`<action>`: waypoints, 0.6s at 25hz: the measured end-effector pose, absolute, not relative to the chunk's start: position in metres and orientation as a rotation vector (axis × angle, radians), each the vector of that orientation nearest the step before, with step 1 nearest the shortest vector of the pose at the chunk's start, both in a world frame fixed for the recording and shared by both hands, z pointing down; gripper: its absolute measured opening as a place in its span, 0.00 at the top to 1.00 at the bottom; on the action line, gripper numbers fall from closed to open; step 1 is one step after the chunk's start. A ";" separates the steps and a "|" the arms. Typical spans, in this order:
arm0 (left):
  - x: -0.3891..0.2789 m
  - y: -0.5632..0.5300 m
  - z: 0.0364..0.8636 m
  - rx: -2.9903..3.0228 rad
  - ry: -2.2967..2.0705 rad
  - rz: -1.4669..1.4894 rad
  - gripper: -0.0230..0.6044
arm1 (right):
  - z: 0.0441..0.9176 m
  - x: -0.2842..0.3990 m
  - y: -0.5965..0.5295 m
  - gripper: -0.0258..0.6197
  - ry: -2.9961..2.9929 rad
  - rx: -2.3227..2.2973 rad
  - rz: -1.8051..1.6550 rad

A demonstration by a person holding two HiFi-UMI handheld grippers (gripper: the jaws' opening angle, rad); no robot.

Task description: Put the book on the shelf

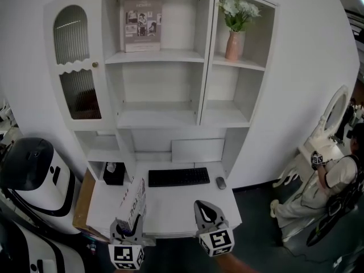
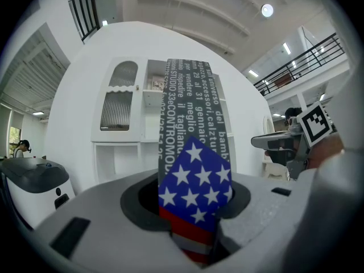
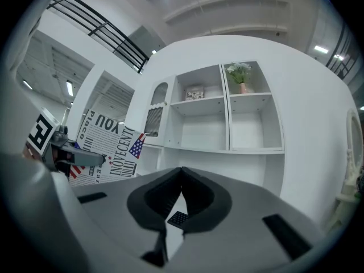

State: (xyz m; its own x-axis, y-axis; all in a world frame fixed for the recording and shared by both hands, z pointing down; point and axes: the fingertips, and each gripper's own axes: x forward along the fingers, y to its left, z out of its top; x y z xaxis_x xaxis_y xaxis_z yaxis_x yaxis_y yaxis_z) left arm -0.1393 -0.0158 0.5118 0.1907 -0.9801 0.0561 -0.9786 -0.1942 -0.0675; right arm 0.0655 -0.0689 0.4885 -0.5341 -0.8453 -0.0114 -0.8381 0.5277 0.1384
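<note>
One book (image 1: pixel 132 205) sits clamped upright in the fingers of the left gripper (image 1: pixel 128 226), at 7 o'clock over the worktop (image 1: pixel 176 201). The right gripper (image 1: pixel 208 210) is pinched together, empty. I'd keep it vertical and aim for the open shelf (image 1: pixel 162 117) at 12.

I see a black keyboard (image 1: pixel 178 177) with a mouse (image 1: pixel 220 182) just beside it. A pink vase (image 1: pixel 234 44) holds white flowers (image 1: pixel 239 7).

In the left gripper view the book (image 2: pixel 193 169) hides the shelf's (image 2: pixel 149 104) middle, its lower end lost between the jaws.
</note>
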 end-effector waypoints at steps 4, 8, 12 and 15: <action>-0.134 -0.017 0.513 -2.397 2.004 -0.142 0.71 | 0.489 0.068 -0.072 0.96 -2.713 1.464 -0.193; -0.128 -0.017 0.511 -2.376 2.020 -0.154 0.71 | 0.494 0.072 -0.072 0.96 -2.730 1.430 -0.177; -0.125 -0.021 0.506 -2.354 2.024 -0.151 0.71 | 0.498 0.077 -0.075 0.96 -2.733 1.416 -0.167; -0.123 -0.026 0.505 -2.356 2.016 -0.153 0.71 | 0.502 0.079 -0.079 0.96 -2.736 1.422 -0.149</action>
